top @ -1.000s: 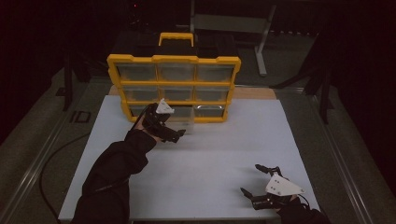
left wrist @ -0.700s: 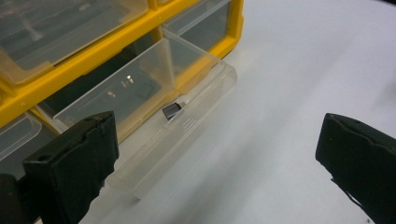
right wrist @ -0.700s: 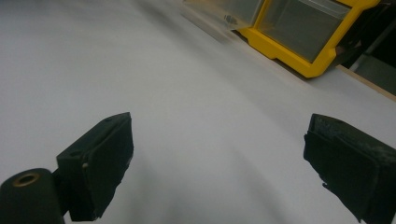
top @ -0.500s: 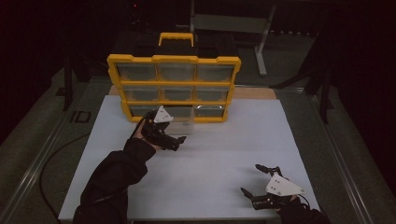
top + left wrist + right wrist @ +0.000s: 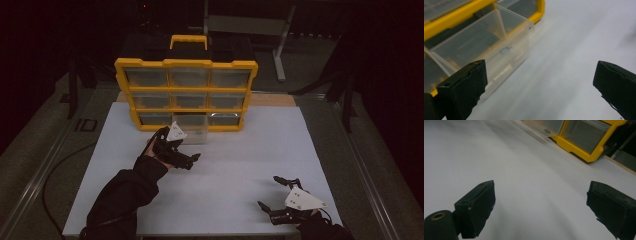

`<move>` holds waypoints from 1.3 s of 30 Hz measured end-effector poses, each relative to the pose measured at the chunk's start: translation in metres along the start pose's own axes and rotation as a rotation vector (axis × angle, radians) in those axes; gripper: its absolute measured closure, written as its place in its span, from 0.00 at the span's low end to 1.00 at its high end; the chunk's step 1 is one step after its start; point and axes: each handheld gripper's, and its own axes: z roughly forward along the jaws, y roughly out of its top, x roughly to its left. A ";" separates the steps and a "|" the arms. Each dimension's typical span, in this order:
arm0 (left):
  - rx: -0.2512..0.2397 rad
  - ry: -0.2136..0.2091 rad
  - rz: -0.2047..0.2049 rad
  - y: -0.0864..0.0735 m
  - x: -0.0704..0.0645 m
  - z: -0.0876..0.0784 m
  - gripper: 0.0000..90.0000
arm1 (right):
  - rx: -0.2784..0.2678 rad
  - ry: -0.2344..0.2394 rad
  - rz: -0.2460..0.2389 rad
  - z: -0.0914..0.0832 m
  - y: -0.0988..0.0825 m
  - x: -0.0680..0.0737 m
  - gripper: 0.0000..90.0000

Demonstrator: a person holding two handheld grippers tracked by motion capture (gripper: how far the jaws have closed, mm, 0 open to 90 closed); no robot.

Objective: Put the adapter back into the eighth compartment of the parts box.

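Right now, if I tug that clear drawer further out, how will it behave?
The clear drawer looks thin-walled and seems empty, so probably light. Already partly out of the yellow organizer, it may tip or drop free. Its smooth plastic could slip between the jaws.

An organizer (image 5: 186,95) is standing at the back of the surface (image 5: 235,165), its bottom middle drawer (image 5: 192,127) sticking out forward. The left tongs (image 5: 187,161) are hovering just before that drawer; the right tongs (image 5: 275,197) are sitting at the front right.
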 end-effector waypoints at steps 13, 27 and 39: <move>0.015 -0.026 -0.008 -0.016 -0.008 0.006 0.00 | -0.002 0.002 0.002 0.000 0.000 0.000 0.09; 0.025 -0.037 -0.042 -0.037 -0.009 0.015 0.00 | 0.000 0.001 -0.003 0.000 0.000 0.000 0.09; 0.026 -0.054 -0.059 -0.041 -0.011 0.019 0.00 | 0.001 0.000 -0.001 0.000 0.000 0.000 0.09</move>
